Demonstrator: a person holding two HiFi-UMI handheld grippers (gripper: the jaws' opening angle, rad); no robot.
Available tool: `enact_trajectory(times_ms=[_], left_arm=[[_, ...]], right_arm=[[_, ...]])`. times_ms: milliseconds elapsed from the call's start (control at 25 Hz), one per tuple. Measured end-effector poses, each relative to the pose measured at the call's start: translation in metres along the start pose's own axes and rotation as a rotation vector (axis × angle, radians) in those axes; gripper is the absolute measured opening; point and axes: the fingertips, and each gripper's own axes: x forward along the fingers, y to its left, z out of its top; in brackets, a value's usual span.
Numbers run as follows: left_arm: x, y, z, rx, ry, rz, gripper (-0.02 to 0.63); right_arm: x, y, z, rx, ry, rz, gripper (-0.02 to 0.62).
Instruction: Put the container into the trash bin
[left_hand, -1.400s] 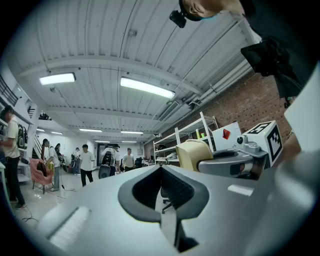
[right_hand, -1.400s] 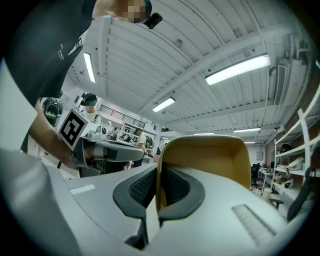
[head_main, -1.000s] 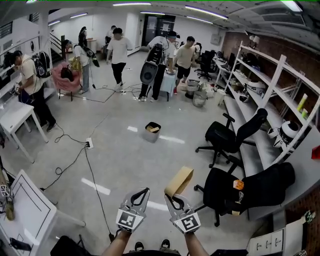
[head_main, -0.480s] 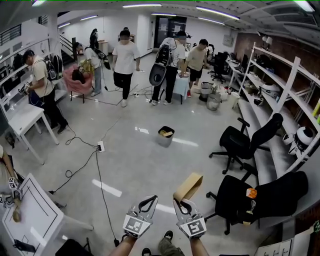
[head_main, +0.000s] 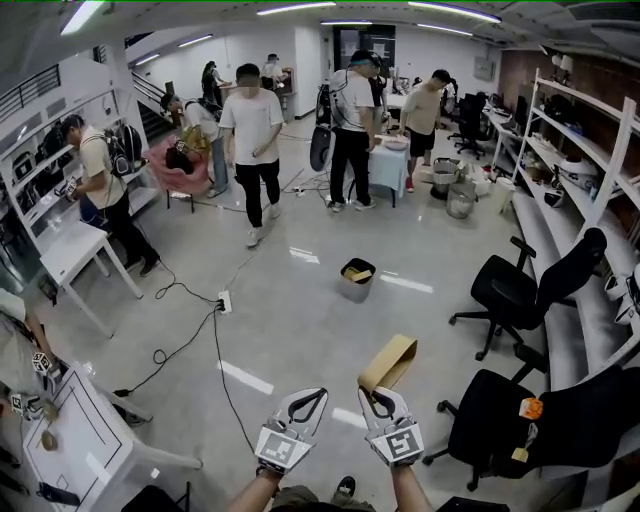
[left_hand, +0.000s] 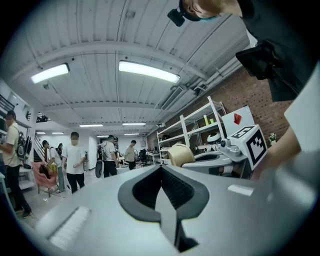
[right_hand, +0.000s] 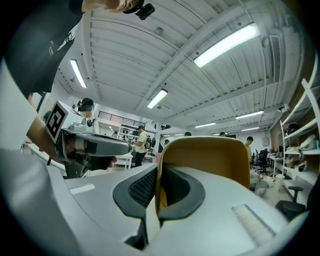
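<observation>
A tan container is carried across an open workshop floor. It is pinched by one wall between the narrowed jaws of the right gripper and tilted up and away from them. The left gripper is held just beside it, jaws pressed together with nothing between them. Over the past second both grippers have been brought forward. The grey trash bin, standing alone on the floor with some scrap already in it, is now seen larger and closer than before. So are the people gathered beyond it. The bin is still well apart from the container, with bare floor between and a black office chair off to the right. The task is judged to be in its carrying stage, and more approach is needed before any release over the bin's open top.
</observation>
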Motion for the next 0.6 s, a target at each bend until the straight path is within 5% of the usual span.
enact_trajectory(times_ms=[320,600], left_arm=[[0.075,0.041,-0.019,-0.071,0.027,-0.001,0.002],[0.139,0.132,-0.04,-0.132,0.025,-0.02,0.002]], right_arm=[[0.06,-0.062,-0.011,-0.005,0.06,-0.009,0.02],[0.153,-0.098,-0.022,-0.046,0.127,-0.006,0.02]])
